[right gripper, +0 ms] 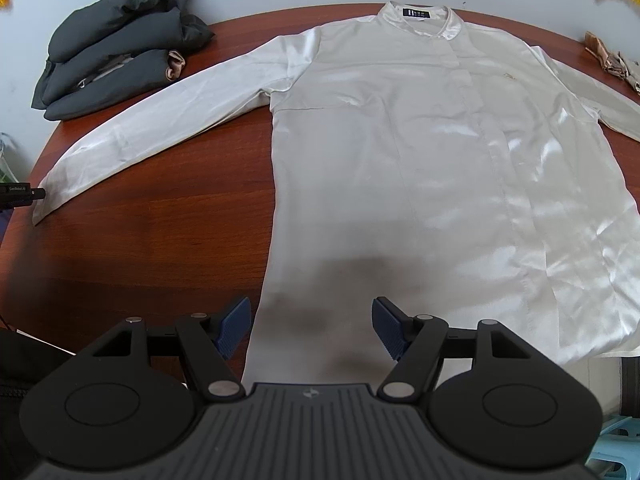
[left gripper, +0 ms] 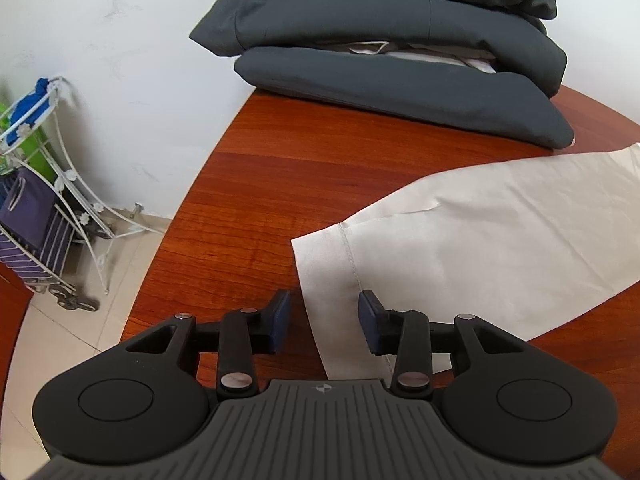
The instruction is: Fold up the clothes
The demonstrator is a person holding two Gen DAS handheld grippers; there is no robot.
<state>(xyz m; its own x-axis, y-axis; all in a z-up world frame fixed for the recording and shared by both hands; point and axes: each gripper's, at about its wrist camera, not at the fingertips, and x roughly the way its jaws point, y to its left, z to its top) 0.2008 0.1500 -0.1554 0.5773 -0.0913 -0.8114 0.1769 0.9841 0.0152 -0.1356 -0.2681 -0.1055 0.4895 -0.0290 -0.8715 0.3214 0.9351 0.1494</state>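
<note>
**Cream shirt laid flat, both grippers poised over it**

A cream long-sleeved shirt (right gripper: 420,152) lies spread face-up on the reddish wooden surface (right gripper: 160,232), collar toward the far edge, its placket running down the front. One sleeve (right gripper: 160,120) stretches out across the wood toward the surface's edge, and its cuff (left gripper: 332,276) sits right under the left gripper (left gripper: 325,320). That gripper's fingers (left gripper: 280,320) stand apart, one over bare wood and the other over the cuff, with the cuff's edge between them but not pinched.

The right gripper (right gripper: 311,326) hovers above the shirt's lower hem, its blue-padded fingers (right gripper: 234,326) spread wide and holding nothing; its shadow falls on the fabric below.

At the far side of the surface a stack of dark grey folded clothes (left gripper: 400,60) rests near the sleeve but clear of it. Beyond the surface's edge stands a white wire rack (left gripper: 52,184) on the tiled floor.
</note>
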